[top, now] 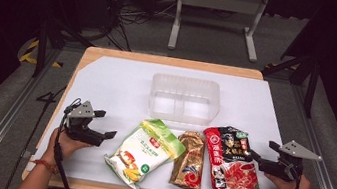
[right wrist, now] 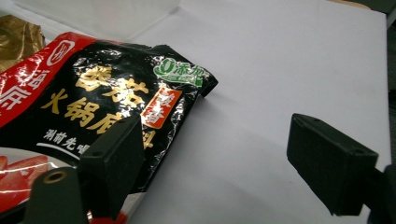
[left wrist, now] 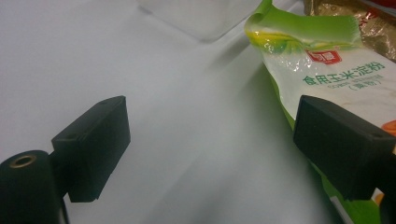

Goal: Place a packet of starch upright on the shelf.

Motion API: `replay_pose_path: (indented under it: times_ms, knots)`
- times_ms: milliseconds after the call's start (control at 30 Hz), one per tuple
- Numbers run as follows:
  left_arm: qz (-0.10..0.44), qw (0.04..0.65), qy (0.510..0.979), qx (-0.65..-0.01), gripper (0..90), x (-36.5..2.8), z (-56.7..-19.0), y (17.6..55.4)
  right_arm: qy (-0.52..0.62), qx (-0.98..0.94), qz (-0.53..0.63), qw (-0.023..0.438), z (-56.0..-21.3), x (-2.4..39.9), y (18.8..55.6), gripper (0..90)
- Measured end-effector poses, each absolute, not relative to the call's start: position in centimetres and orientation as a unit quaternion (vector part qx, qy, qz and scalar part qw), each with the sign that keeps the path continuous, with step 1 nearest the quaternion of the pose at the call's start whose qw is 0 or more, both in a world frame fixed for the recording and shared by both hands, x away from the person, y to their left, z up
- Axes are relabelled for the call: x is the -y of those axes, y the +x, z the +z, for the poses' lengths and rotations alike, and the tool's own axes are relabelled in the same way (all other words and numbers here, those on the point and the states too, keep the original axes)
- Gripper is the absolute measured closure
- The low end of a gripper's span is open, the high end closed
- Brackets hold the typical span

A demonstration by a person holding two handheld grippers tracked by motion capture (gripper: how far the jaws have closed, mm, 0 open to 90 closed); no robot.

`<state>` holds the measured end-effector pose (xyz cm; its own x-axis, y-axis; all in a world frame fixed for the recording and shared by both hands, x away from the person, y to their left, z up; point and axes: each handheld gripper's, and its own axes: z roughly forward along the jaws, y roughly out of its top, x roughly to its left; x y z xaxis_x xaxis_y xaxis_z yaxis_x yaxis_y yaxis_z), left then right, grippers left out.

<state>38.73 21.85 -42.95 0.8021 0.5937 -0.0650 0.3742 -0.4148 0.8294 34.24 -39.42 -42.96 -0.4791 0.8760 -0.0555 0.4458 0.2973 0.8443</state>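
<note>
Three packets lie along the table's (top: pixel 109 70) near edge. The left claw (top: pixel 106 134) gapes empty beside the green corn-starch bag (top: pixel 145 152); the right claw (top: pixel 255 158), equally wide, flanks the hotpot-base packet (top: pixel 231 160). Probably the approach step; next, closing on a packet to lift toward the clear container (top: pixel 185 98).

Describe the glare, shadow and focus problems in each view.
High view: dark surroundings, clear plastic bin pale against the white sheet. Left gripper view: glare on the green-and-white starch bag, blurred bin. Right gripper view: highlights on the glossy red-and-black hotpot packet, soft foreground jaws.
</note>
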Motion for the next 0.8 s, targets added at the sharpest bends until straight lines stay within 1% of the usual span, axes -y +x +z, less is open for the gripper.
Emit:
replay_pose_path:
  times_ms: [167,233,367,400,433,533,567,800]
  knots:
    - [0.109,0.462,0.833,-0.284,13.5,-21.4,-42.8,38.6,0.423,-0.771,0.394,0.268,-43.0,39.0,33.9,21.4]
    - [0.108,0.463,0.835,-0.278,15.1,-21.1,-42.7,38.6,0.418,-0.774,0.400,0.259,-43.1,38.9,33.7,21.2]
    - [0.081,0.473,0.839,-0.259,18.0,-20.1,-42.2,39.0,0.418,-0.776,0.395,0.260,-43.1,38.8,33.4,20.9]
    - [0.081,0.473,0.839,-0.259,17.8,-20.1,-42.2,39.0,0.421,-0.775,0.394,0.259,-43.2,38.8,33.3,20.9]
    - [0.064,0.475,0.840,-0.252,17.9,-19.5,-42.0,39.2,0.421,-0.775,0.393,0.259,-43.2,38.8,33.3,20.9]
    - [0.065,0.467,0.847,-0.245,18.0,-18.8,-41.8,39.4,0.422,-0.776,0.395,0.252,-43.3,38.8,33.3,20.9]
    - [0.055,0.464,0.850,-0.242,17.5,-18.3,-41.7,39.7,0.419,-0.778,0.394,0.251,-43.4,38.7,33.3,20.9]
    - [0.035,0.439,0.870,-0.221,15.6,-15.9,-41.8,40.2,0.407,-0.787,0.393,0.245,-43.4,38.1,33.4,20.8]
